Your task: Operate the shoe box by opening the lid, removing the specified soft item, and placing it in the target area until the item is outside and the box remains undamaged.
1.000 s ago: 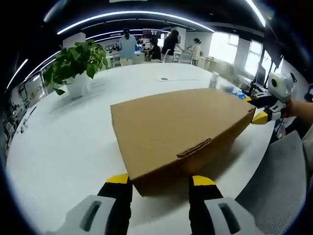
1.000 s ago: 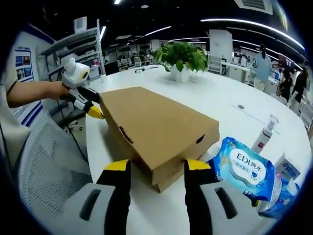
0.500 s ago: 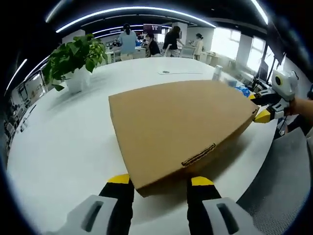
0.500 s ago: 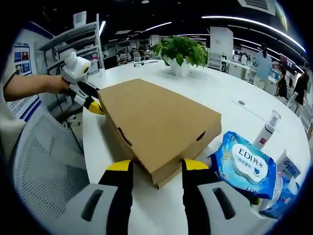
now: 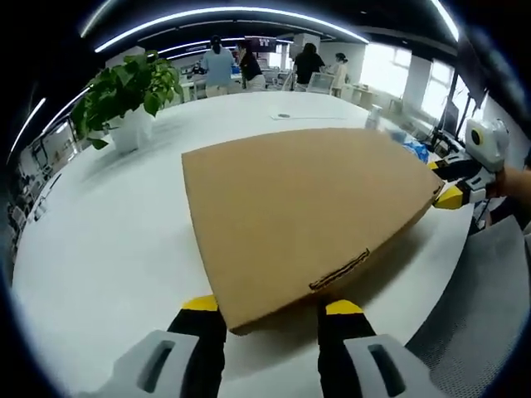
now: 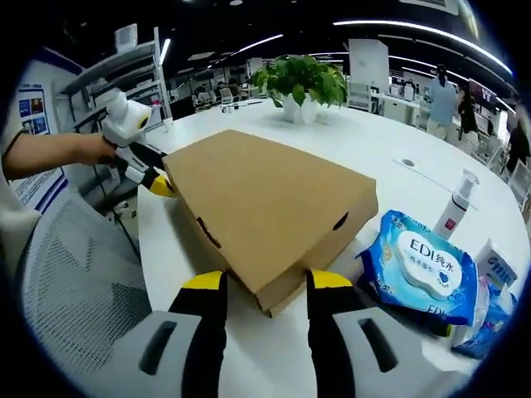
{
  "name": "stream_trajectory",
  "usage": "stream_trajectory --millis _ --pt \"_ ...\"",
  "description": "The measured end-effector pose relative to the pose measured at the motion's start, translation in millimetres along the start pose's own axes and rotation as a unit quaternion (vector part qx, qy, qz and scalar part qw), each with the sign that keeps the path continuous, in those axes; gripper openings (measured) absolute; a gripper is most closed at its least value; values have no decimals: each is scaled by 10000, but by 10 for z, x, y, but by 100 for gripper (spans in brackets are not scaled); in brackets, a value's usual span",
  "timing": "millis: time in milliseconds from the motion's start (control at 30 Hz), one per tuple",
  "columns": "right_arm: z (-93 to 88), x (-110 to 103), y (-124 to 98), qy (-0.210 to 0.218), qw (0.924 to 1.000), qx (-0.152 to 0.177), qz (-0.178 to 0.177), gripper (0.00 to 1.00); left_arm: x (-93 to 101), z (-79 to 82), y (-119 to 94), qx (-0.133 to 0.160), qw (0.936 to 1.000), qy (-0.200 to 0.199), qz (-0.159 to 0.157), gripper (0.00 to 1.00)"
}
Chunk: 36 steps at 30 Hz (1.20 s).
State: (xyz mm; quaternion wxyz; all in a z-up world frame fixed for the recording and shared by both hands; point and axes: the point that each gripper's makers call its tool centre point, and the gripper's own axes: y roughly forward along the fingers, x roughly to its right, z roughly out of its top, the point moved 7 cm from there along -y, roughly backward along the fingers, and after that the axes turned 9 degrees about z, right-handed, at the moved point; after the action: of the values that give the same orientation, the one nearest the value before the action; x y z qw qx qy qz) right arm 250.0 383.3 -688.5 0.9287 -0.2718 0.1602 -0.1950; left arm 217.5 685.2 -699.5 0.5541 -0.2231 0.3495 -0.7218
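A closed brown cardboard shoe box lies flat on the round white table. The left gripper and right gripper each have their jaws spread apart at a corner of the box, one at either end, gripping nothing. A wet-wipes pack lies just beside the box; a potted plant stands well apart.

Closed cardboard shoe box on the white table; left claw open, straddling its near corner; right claw at its far corner.

white table | on it: shoe box, plant pot, wipes pk, bottle
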Motion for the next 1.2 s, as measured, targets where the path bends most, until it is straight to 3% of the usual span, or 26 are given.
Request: stream_trajectory --millis 433,1200 --pt "57 124 33 -23 10000 -48 -16 34 -33 80 98 -93 9999 50 -7 42" --pt "239 480 143 67 9999 -83 -125 35 -189 435 412 -137 9997 165 -68 41"
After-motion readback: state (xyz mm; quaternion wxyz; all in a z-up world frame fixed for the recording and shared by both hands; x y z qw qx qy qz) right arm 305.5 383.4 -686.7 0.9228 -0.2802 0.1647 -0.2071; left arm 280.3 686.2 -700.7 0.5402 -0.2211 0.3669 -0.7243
